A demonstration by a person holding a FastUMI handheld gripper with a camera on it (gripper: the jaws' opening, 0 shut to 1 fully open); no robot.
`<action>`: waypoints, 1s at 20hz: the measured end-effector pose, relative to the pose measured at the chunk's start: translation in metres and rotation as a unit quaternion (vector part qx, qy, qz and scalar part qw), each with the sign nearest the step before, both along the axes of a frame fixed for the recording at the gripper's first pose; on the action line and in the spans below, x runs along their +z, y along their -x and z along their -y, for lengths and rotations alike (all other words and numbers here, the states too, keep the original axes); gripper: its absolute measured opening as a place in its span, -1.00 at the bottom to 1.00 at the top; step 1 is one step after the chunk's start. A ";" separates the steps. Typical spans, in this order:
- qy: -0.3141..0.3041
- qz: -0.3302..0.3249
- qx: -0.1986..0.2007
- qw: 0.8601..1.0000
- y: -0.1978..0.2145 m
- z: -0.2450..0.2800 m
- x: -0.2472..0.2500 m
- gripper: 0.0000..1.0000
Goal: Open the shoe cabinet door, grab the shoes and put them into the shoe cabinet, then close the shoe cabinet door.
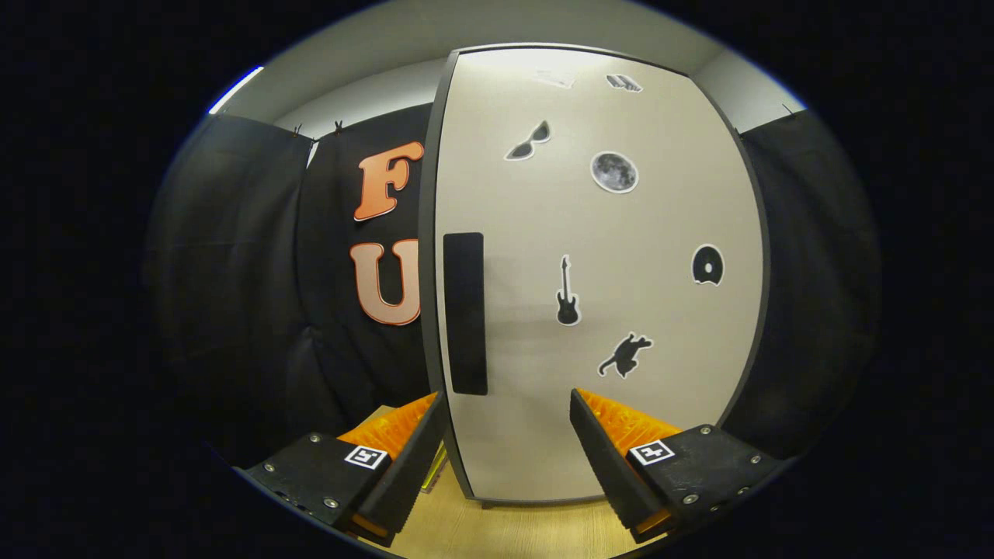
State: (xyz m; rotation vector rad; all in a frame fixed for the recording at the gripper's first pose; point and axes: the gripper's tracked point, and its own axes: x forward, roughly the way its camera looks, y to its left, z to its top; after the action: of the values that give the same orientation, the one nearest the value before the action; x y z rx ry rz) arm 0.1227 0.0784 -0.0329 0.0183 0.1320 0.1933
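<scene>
1. The gripper (506,435) faces the shoe cabinet door (598,272), its fingers spread wide and holding nothing.
2. The pale door stands upright just ahead of the fingers; its lower part fills the gap between them, and whether either finger touches it cannot be told.
3. The door's dark left edge (429,256) sits just beyond the left finger, with a long black handle (464,313) set upright just inside that edge.
4. Stickers dot the panel: sunglasses (529,141), a moon (614,171), a guitar (567,291), a cat (625,355) and a disc (707,265).
5. Black cloth (256,295) hangs left of the door edge, leaving open space there, and wooden floor (505,532) shows beneath the fingers.
</scene>
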 end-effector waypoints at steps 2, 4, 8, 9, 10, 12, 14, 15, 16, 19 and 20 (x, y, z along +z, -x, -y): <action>0.007 0.004 -0.015 1.000 0.027 0.019 0.007 0.95; 0.016 0.014 -0.030 0.999 0.055 0.037 0.016 0.95; 0.022 0.023 -0.063 0.997 0.104 0.067 0.023 0.95; 0.025 0.023 -0.073 0.997 0.113 0.074 0.022 0.95; 0.029 0.025 -0.081 0.996 0.124 0.080 0.022 0.95; 0.032 0.025 -0.091 0.995 0.147 0.089 0.024 0.94; 0.034 0.025 -0.100 0.994 0.169 0.096 0.026 0.95; 0.035 0.025 -0.104 0.994 0.176 0.099 0.027 0.95; 0.037 0.025 -0.108 0.993 0.185 0.101 0.028 0.95; 0.038 0.030 -0.113 0.992 0.200 0.102 0.031 0.95; 0.035 0.030 -0.113 0.993 0.203 0.101 0.031 0.95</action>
State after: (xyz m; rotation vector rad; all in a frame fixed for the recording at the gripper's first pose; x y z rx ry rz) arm -0.0804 -0.0225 -0.0018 -0.0433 0.0759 -0.0368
